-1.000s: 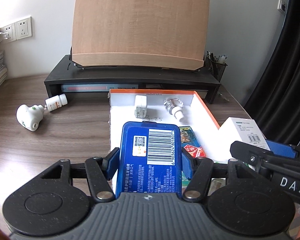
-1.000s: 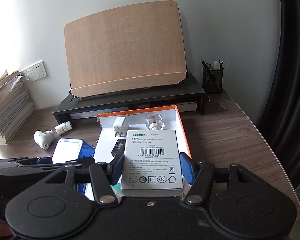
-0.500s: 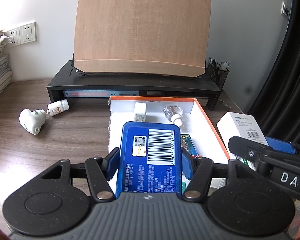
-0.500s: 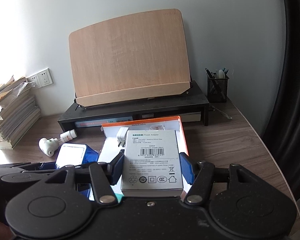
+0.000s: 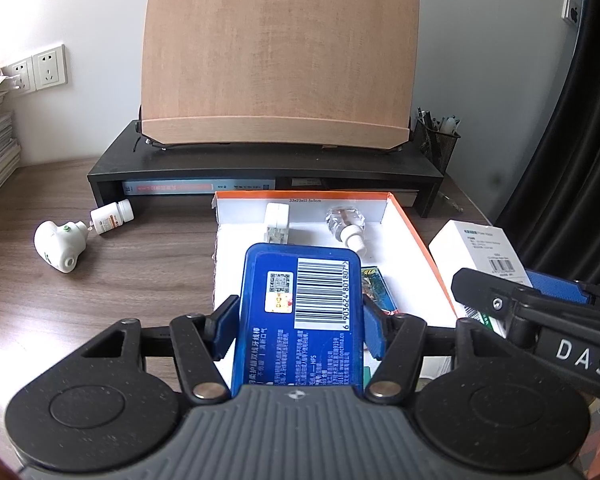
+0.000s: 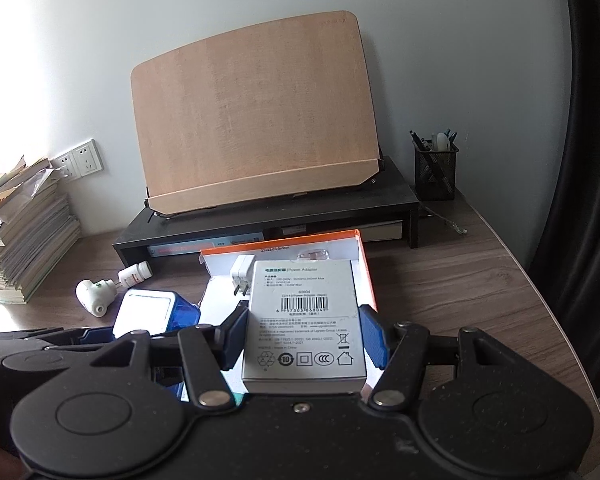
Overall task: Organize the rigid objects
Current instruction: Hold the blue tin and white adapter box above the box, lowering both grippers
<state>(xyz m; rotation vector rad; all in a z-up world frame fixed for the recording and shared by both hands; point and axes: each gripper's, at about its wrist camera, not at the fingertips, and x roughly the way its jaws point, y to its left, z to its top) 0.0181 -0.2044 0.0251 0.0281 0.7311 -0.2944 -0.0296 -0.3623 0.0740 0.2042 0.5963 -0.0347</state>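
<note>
Your left hand-held gripper [image 5: 300, 322] was clamped on a blue box [image 5: 300, 312], barcode face up, its blue pads pressed against the box's two long sides. The box jutted forward from the jaws and hung over the near end of an open orange-edged tray [image 5: 420, 236] on the wooden tabletop [image 5: 100, 304].

Your right hand-held gripper [image 6: 304, 334] was clamped on a white power-adapter box [image 6: 304, 320], label up, pads against both sides. That box hung over the tray's near right part.

Inside the tray, toward its far wall, lay a white plug adapter [image 5: 277, 224] and a clear pump bottle [image 5: 346, 226] on its side. A green-printed packet [image 5: 374, 284] lay in the tray too, partly hidden behind the blue box.

Left of the tray, on the tabletop, a small white pill bottle [image 5: 112, 218] lay on its side, touching a white plug-in device [image 5: 60, 246].

The left wrist view showed the pump bottle and the packet plainly; in the right wrist view the white box covered most of them. Only the right wrist view showed the whole stack of books [image 6: 24, 232], well left of the tray. Both views showed the black riser [image 5: 260, 164] behind the tray, carrying a wooden board [image 5: 276, 56].
</note>
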